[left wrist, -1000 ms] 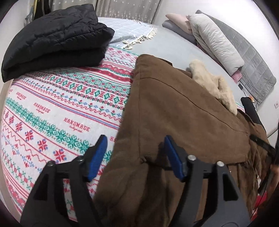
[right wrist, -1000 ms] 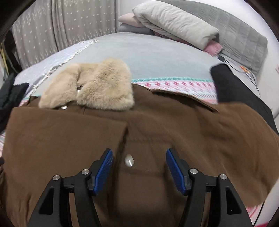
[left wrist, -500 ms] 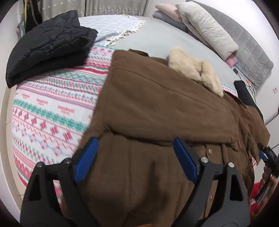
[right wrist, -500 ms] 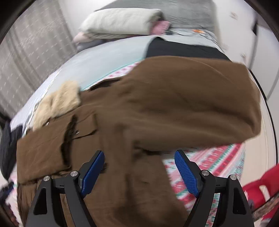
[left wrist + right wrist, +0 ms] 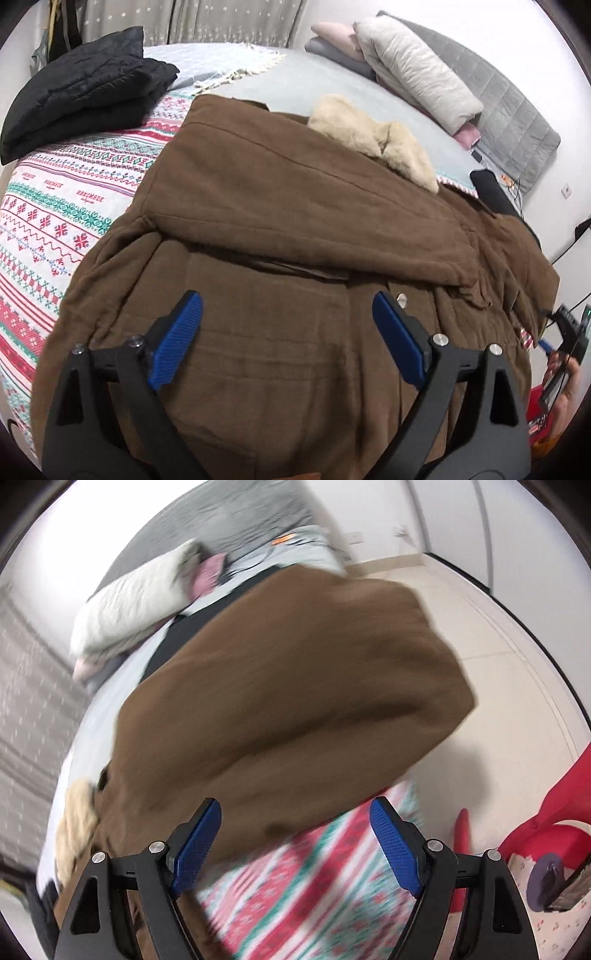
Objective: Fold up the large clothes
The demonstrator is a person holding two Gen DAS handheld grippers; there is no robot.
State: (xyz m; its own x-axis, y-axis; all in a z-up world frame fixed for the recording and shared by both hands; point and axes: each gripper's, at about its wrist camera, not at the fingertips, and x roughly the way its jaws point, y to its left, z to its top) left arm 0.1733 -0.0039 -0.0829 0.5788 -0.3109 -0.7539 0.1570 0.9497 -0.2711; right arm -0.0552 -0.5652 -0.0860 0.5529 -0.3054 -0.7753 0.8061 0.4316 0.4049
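A large brown coat (image 5: 295, 229) with a beige fur collar (image 5: 373, 136) lies spread on the bed, its left sleeve folded across the chest. My left gripper (image 5: 288, 339) is open and empty, hovering just above the coat's lower body. In the blurred right wrist view the coat's right sleeve (image 5: 288, 701) stretches out toward the bed's edge. My right gripper (image 5: 295, 845) is open and empty, just short of the sleeve, over the patterned blanket (image 5: 314, 886).
A folded black jacket (image 5: 81, 85) lies at the far left on the patterned blanket (image 5: 55, 206). Pillows (image 5: 413, 70) and a grey quilt (image 5: 517, 122) lie at the head. A black garment (image 5: 487, 192) lies past the coat. A red chair (image 5: 554, 805) stands on the floor.
My left gripper has drawn back and right, from the coat's left edge to over its lower body. My right gripper has swung right from the coat's chest toward the outstretched right sleeve.
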